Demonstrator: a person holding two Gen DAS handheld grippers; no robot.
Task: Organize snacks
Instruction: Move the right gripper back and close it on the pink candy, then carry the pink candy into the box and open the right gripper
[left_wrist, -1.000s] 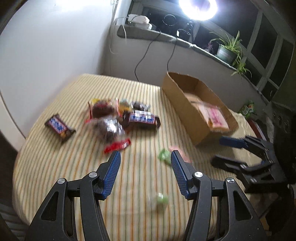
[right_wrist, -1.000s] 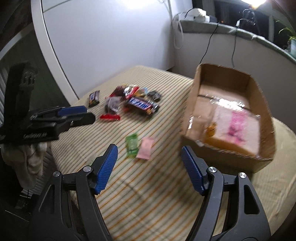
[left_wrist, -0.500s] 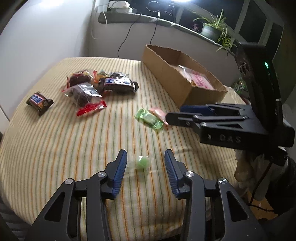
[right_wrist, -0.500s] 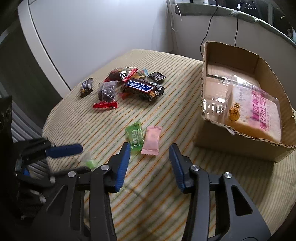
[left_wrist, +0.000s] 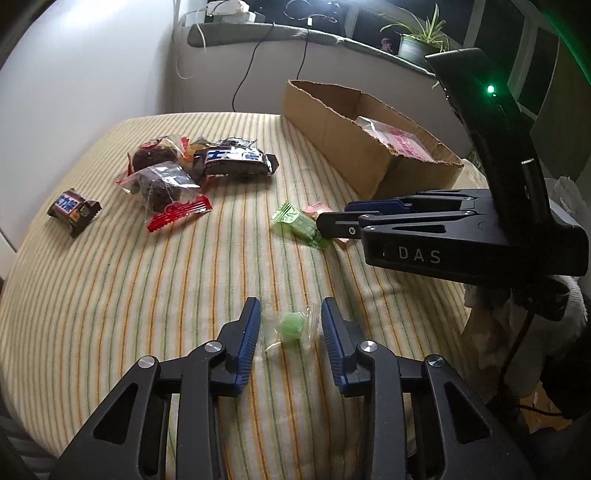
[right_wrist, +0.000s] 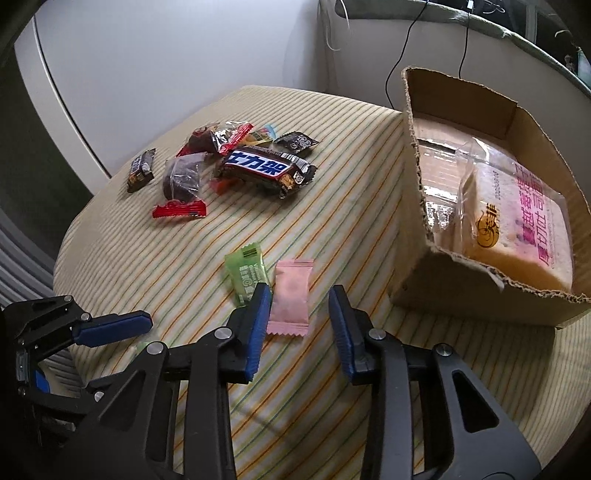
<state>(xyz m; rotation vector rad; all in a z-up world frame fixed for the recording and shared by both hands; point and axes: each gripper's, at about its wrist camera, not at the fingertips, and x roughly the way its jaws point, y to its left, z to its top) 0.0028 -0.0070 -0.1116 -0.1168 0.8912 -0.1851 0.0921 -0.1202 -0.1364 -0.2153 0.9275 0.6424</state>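
Two hand-held claws work over a round table covered in a cream cloth with orange and green stripes (left_wrist: 110, 295).

In the left wrist view, the left claw (left_wrist: 290, 326) sits low in the centre of the frame, released, its blue-padded jaws spread to either side of a small round green candy in a clear wrapper (left_wrist: 291, 326). The jaws flank the candy without touching it.

In the right wrist view, the right claw (right_wrist: 299, 314) is also released, at lower centre. A flat pink sachet (right_wrist: 290, 297) lies between its jaws, closer to the left one, with a light green sachet (right_wrist: 245, 273) just beside it, partly behind that jaw.

A long open cardboard box (right_wrist: 417, 236) fills the right of this view and already holds a clear-wrapped slice of sponge cake with pink lettering (right_wrist: 517, 229). In the upper left lies a loose cluster: a large brown chocolate bar with a blue and white label (right_wrist: 266, 170), a dark cake in a clear and red wrapper (right_wrist: 181, 181), a small brown chocolate bar (right_wrist: 140, 170) set apart, and a few smaller wrapped sweets.

The step in hand appears to be picking up: each claw is lined up on one small sweet. The next move likely calls for closing gently on thin, slippery wrappers lying flat on soft cloth, then carrying them to the box. Most snacks remain on the table.
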